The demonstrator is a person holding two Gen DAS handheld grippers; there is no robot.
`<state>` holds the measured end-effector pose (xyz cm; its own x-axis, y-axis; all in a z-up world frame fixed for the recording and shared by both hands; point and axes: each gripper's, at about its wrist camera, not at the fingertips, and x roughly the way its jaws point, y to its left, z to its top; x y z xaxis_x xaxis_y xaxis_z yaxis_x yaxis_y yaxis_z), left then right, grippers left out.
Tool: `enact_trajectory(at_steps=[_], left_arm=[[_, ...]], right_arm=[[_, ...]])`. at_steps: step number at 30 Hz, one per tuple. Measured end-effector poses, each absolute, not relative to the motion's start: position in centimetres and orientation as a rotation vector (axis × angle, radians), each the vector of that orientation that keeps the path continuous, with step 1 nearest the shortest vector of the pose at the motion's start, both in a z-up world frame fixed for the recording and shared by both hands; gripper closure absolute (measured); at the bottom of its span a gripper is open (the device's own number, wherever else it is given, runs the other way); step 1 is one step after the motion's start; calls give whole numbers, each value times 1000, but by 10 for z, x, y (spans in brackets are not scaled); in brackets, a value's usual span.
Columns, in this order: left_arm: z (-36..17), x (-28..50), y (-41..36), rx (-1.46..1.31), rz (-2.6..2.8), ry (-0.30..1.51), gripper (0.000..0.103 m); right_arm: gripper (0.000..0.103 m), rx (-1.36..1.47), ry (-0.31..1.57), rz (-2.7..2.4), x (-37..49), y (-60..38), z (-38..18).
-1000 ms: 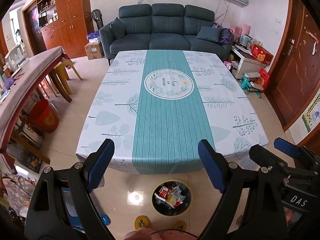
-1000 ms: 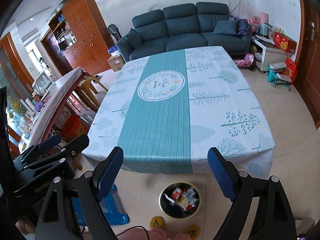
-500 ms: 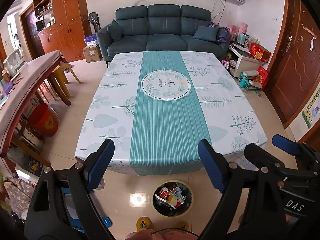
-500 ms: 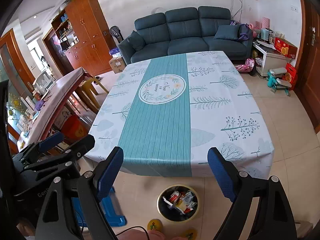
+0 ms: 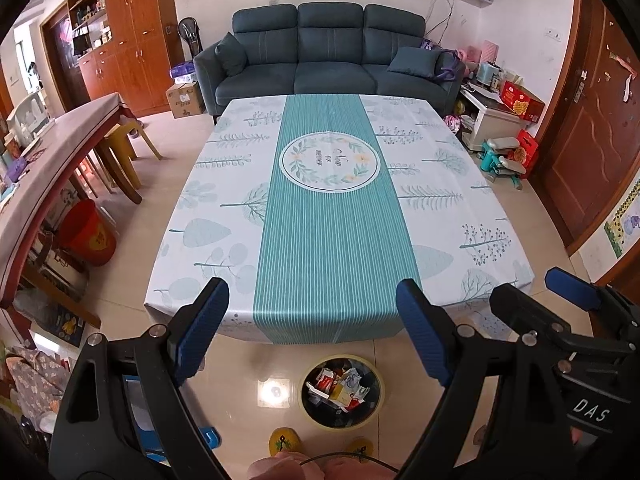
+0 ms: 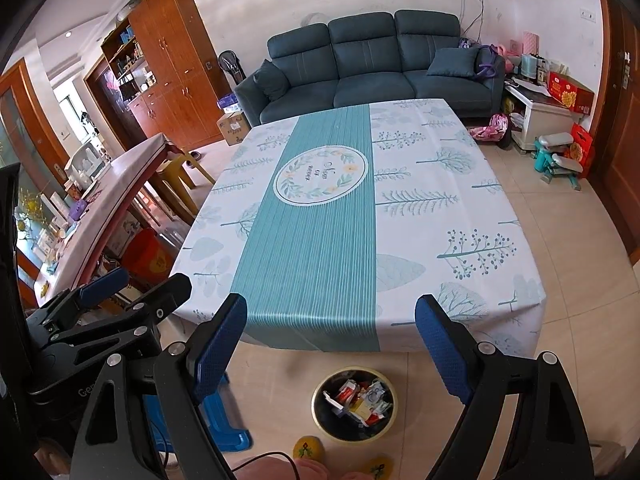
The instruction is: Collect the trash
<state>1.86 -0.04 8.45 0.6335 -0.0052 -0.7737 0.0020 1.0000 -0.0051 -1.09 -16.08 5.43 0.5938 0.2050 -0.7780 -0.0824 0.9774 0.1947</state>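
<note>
Two hand-held tools hover side by side above a tiled floor, both facing a large bench. The left tool [image 5: 312, 332] has its blue-padded jaws spread wide with nothing between them. The right tool [image 6: 336, 344] is likewise spread wide and empty. Each appears at the edge of the other's view.

The bench [image 5: 224, 216] is covered by a white cloth printed with pale trees and leaves. A teal striped band runs down its middle, with a round floral emblem [image 5: 330, 162] near the centre. Nothing lies on the cloth.

On the floor just in front of the bench's near edge stands a round bin [image 5: 342, 392], dark inside with a yellowish rim. It holds the trash [image 6: 360, 398]: crumpled wrappers and small cartons in red, white and yellow. The bin sits below and between the tools' jaws in both views, apart from them.

Two yellow slippers [image 5: 285, 442] show at the bottom edge, just beside the bin. A blue stool [image 6: 224, 420] stands to the left. A dark teal sofa [image 5: 328, 52] sits beyond the bench against the far wall.
</note>
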Motion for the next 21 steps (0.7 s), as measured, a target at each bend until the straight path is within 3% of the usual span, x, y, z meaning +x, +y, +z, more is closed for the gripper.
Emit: enact_trajectory(at_steps=[21], left_arm=[[79, 10, 3, -7, 4, 897, 20]], right_arm=[[16, 142, 927, 169, -17, -164, 46]])
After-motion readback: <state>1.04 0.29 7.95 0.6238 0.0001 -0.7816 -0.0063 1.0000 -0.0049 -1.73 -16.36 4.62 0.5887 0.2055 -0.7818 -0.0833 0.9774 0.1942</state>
